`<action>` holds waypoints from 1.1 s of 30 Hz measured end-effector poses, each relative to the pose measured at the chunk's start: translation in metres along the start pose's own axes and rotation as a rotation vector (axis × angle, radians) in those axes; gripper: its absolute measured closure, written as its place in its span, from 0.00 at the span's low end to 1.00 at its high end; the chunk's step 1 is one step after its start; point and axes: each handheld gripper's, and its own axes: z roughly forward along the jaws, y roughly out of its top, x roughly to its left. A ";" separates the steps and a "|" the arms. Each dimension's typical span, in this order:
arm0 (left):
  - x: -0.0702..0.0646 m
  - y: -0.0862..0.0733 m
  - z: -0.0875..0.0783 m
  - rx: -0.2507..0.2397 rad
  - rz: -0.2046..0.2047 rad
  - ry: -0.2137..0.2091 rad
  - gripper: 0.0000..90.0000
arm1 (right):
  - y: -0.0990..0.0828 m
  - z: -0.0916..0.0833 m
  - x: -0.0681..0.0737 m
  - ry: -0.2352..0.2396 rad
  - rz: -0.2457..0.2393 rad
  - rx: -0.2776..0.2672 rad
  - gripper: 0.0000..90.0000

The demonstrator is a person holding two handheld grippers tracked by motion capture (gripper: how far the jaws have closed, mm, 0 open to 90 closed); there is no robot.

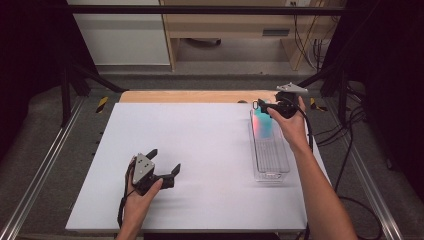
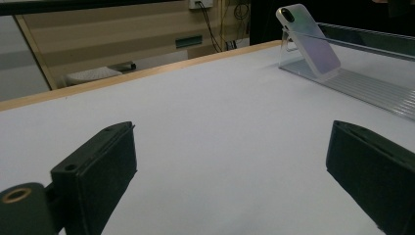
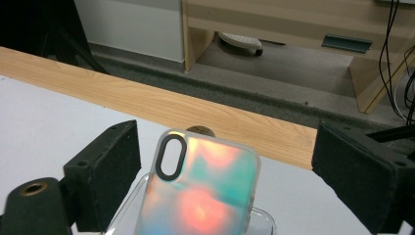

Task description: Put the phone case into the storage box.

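**Phone case propped in the clear tray, both grippers open**

While the left gripper (image 1: pixel 162 165) rests low over the near left part of the white table (image 1: pixel 200 150), held in the person's left hand (image 1: pixel 140 197), its two black jaws stand wide apart with nothing between them. From the left gripper view the same jaws frame bare white tabletop, and the wooden edge (image 2: pixel 147 73) of the table runs across behind it.

Farther right, a long clear tray (image 1: pixel 270 155) lies on the table's right side, its length running away from the person. At its far end an iridescent phone case (image 1: pixel 262 124) leans tilted against the tray's end wall, its camera cutout uppermost. In the left gripper view the phone case (image 2: pixel 308 41) shows pale and slanted at the tray's far end.

At the far right, the right gripper (image 1: pixel 264 107) hovers at the tray's far end, held in the right hand (image 1: pixel 292 125). In the right gripper view its jaws stand spread on either side of the phone case (image 3: pixel 200 191), clear of its edges and not pressing on it.
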 end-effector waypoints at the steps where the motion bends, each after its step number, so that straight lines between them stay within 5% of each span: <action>1: 0.000 0.000 0.000 0.001 0.000 0.000 0.04 | 0.001 -0.001 0.000 0.002 0.000 0.000 0.11; 13: 0.001 0.000 0.000 0.002 -0.006 0.001 0.04 | 0.005 -0.005 0.007 0.017 0.012 -0.005 0.09; 22: 0.001 0.000 0.001 0.006 -0.011 -0.005 0.04 | 0.007 -0.010 0.013 0.058 0.070 -0.025 0.06; 33: 0.011 0.000 -0.002 0.000 -0.057 0.002 0.03 | 0.010 -0.017 0.026 0.084 0.058 -0.038 0.06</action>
